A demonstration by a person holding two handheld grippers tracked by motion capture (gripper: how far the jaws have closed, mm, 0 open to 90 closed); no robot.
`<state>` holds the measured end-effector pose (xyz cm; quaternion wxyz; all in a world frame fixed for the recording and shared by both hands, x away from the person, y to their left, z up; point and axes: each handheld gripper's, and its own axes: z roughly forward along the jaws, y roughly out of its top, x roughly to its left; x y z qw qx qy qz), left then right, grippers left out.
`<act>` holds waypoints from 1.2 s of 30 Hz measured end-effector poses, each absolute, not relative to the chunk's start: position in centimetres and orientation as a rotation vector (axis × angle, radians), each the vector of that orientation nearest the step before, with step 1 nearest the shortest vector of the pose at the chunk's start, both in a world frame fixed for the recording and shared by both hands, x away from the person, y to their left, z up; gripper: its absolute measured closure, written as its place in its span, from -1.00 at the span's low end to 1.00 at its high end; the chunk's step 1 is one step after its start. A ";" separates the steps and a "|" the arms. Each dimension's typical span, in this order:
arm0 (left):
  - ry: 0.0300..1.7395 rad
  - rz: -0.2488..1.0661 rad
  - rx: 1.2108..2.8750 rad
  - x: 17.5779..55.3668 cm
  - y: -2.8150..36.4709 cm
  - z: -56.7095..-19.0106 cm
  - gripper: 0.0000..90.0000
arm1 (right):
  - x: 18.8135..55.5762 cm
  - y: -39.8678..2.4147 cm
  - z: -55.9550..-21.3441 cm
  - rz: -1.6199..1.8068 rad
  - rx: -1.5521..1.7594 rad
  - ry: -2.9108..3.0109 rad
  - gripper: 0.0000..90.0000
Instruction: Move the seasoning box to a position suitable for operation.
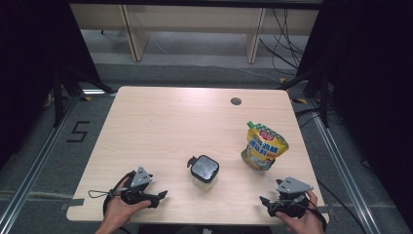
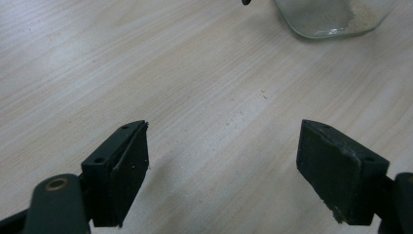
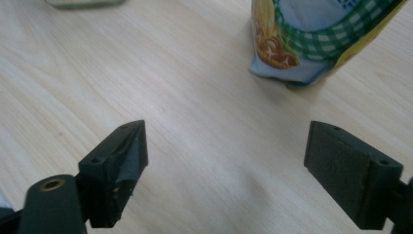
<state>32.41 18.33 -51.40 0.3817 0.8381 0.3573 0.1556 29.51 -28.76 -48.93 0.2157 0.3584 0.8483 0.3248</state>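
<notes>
**A:** Where do your two grippers sit right now?

**B:** Your left gripper [image 1: 160, 196] rests low over the near left part of the table [image 1: 160, 122], held in your left hand [image 1: 118, 208], with its jaws pointing toward the middle. Your right gripper [image 1: 264, 202] is at the near right edge, in your right hand [image 1: 299, 222], with its jaws pointing left along the near edge.

**A:** And the jaws?

**B:** Both pairs stand wide apart. In the left gripper view you see bare wood between the two black pads [image 2: 127, 168], nothing gripped. The right gripper view gives you the same: its pads [image 3: 353, 173] are spread, with plain tabletop between them.

**A:** What lies closest to you?

**B:** The glass jar [image 1: 204, 171] with the dark square lid stands near the middle of the near half of the table, between your two grippers and a little farther out than either. A small dark tab sticks out at the lid's left side. In the left gripper view you catch the jar's clear base [image 2: 336, 17] at the top edge, with some pale grainy stuff lying in it; it is apart from your jaws.

**A:** And the pouch?

**B:** The yellow pouch [image 1: 264, 146] with a green cap stands upright to the right of the jar, clear of it, and beyond your right gripper. In the right gripper view its lower part [image 3: 316, 41] shows a green checked band and rests on the wood ahead of the jaws, not touching them
</notes>
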 end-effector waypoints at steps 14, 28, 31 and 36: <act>0.896 0.421 2.095 32.7 18.4 -50.6 -0.45 | 29.4 -28.9 -48.7 0.922 1.001 2.322 -0.55; 0.828 0.449 2.060 33.7 16.9 -49.4 -0.37 | 29.5 -28.9 -48.7 0.944 1.012 2.313 -0.55; 0.802 0.461 2.051 34.5 16.5 -49.3 -0.26 | 29.4 -28.9 -48.6 0.946 1.025 2.322 -0.55; 0.787 0.430 2.037 35.9 16.0 -49.3 -0.04 | 29.4 -28.8 -48.6 0.951 1.003 2.322 -0.54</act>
